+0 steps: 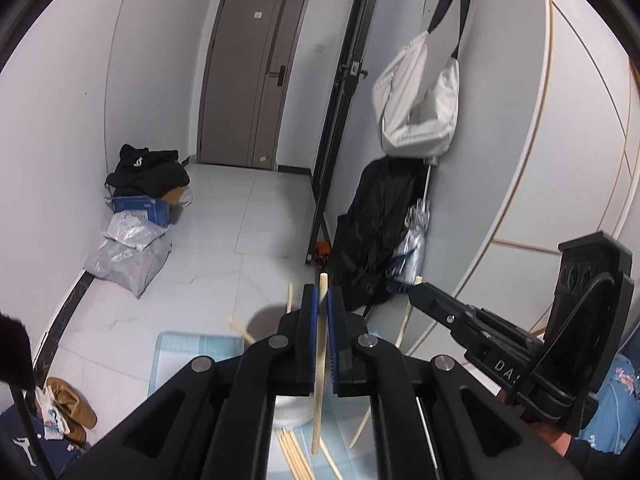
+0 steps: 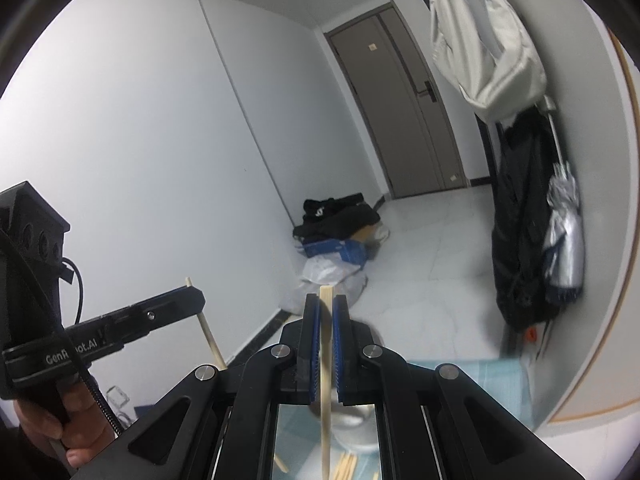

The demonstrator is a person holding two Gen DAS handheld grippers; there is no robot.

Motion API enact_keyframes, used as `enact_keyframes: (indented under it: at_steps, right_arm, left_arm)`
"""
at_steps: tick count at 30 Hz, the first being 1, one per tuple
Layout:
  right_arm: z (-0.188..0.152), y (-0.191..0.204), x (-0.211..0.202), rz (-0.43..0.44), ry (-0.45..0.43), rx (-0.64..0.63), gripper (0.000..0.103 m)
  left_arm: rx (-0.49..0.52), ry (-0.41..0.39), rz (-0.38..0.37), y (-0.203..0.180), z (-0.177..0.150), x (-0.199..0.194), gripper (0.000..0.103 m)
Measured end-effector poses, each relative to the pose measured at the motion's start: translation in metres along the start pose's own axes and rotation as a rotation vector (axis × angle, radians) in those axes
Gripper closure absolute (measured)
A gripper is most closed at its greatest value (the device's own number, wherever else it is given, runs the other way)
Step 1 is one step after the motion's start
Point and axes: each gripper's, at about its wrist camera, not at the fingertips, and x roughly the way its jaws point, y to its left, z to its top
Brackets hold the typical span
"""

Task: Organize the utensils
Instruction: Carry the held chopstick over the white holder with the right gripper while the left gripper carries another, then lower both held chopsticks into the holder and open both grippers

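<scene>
In the left wrist view my left gripper [image 1: 322, 294] is shut on a pale wooden chopstick [image 1: 318, 400] that stands nearly upright between its blue pads. Under it stands a round utensil cup [image 1: 294, 414] with a few chopsticks [image 1: 239, 329] leaning out. More loose chopsticks [image 1: 294, 454] lie on the light blue mat [image 1: 188, 350]. At the right my right gripper [image 1: 414, 290] pinches its own chopstick [image 1: 405, 326]. The right wrist view shows the right gripper [image 2: 326, 300] shut on that chopstick [image 2: 325, 420], above the cup [image 2: 360, 428]. The left gripper [image 2: 198, 294] holds its chopstick [image 2: 210, 336] at the left.
Plastic bags and a blue box [image 1: 136, 236] are piled by the left wall, with shoes [image 1: 74, 408] nearer. A black jacket [image 1: 372, 232], a white bag [image 1: 420, 100] and a folded umbrella [image 1: 414, 240] hang at the right. A grey door [image 1: 252, 76] closes the hallway. A hand [image 2: 60, 420] grips the left tool.
</scene>
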Motion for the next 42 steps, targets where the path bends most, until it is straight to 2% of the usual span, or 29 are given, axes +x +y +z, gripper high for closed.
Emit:
enact_keyframes:
  at_steps: [8, 18, 23, 27, 29, 42]
  right_arm:
    - [0.041, -0.005, 0.03, 0.007, -0.025, -0.037, 0.098]
    - [0.069, -0.018, 0.078, -0.015, -0.067, -0.075, 0.098]
    - [0.068, -0.017, 0.095, -0.022, -0.083, -0.105, 0.098]
    - [0.057, -0.016, 0.106, -0.031, -0.074, -0.142, 0.098]
    - [0.05, -0.017, 0.111, -0.027, -0.063, -0.149, 0.098]
    - [0.031, -0.022, 0.121, 0.005, -0.005, -0.173, 0.097]
  left_arm:
    - [-0.019, -0.047, 0.021, 0.017, 0.035, 0.018, 0.101]
    - [-0.051, -0.099, 0.035, 0.041, 0.05, 0.056, 0.101]
    - [-0.068, -0.098, 0.022, 0.055, 0.046, 0.073, 0.101]
    - [-0.036, -0.102, -0.014, 0.058, 0.037, 0.082, 0.101]
    - [-0.022, -0.101, -0.006, 0.06, 0.032, 0.087, 0.101]
    - [-0.038, -0.028, -0.022, 0.069, 0.013, 0.102, 0.101]
